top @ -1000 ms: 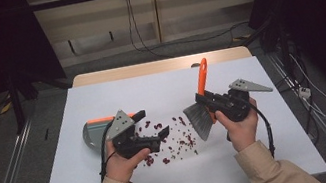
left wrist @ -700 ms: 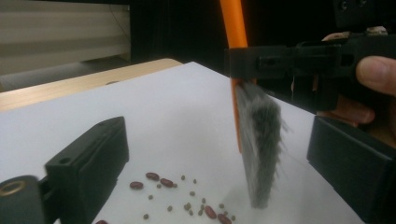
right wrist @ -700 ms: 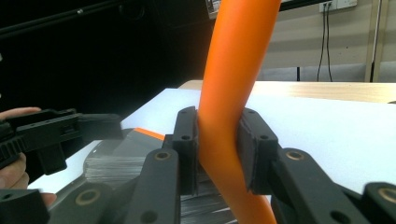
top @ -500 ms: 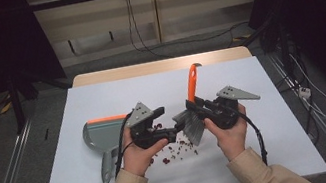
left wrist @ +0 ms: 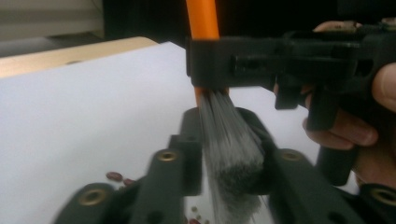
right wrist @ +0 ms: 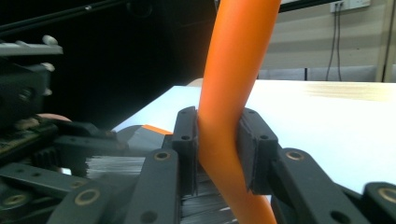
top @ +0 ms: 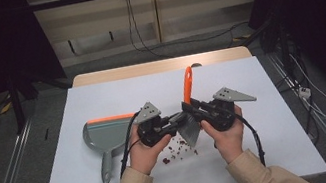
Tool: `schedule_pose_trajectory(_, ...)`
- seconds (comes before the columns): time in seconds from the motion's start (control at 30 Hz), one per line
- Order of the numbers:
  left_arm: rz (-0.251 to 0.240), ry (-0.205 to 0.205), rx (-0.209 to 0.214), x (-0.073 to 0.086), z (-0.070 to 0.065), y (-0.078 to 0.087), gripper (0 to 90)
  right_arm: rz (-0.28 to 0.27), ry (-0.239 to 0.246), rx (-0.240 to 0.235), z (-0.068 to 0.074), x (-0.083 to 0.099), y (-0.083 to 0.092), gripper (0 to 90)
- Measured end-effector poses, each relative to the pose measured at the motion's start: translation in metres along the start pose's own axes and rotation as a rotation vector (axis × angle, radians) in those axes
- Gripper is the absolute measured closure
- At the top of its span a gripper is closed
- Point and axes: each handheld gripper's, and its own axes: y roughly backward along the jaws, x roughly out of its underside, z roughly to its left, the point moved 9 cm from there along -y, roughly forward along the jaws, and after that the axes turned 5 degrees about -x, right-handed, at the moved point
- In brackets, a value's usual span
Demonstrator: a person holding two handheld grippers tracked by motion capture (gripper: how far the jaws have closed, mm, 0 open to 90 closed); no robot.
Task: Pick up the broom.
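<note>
Over the white table cover (top: 274,102), the right gripper (top: 188,109) clamps the orange handle (right wrist: 233,74) of a small brush (top: 189,117), held upright. The left gripper (top: 179,121) has just been closing, and its jaws now pinch the grey bristles (left wrist: 231,154). Dark red beans (top: 176,150) lie scattered just below the brush, none visibly inside the grey dustpan (top: 105,137) lying to the left. Sweeping the beans into that pan looks entirely ahead.

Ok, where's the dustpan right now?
In the high view the dustpan lies on the white table cover, at the left, just beside the left gripper, with no fingers on it.
</note>
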Motion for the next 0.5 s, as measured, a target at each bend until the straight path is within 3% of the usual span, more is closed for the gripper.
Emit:
schedule_pose_trajectory(0.13, 0.005, 0.006, -0.002, 0.002, 0.004, 0.002, 82.1, 0.017, 0.021, 0.0, 0.002, 0.003, -0.002, 70.8)
schedule_pose_trajectory(0.37, -0.004, 0.017, 0.002, -0.001, 0.007, 0.01, 84.2, 0.004, 0.016, -0.07, 0.005, 0.0, -0.004, 68.2)
schedule_pose_trajectory(0.5, -0.006, 0.016, -0.005, -0.002, 0.011, 0.016, 84.3, -0.048, 0.049, -0.079, 0.004, -0.009, 0.0, 48.5)
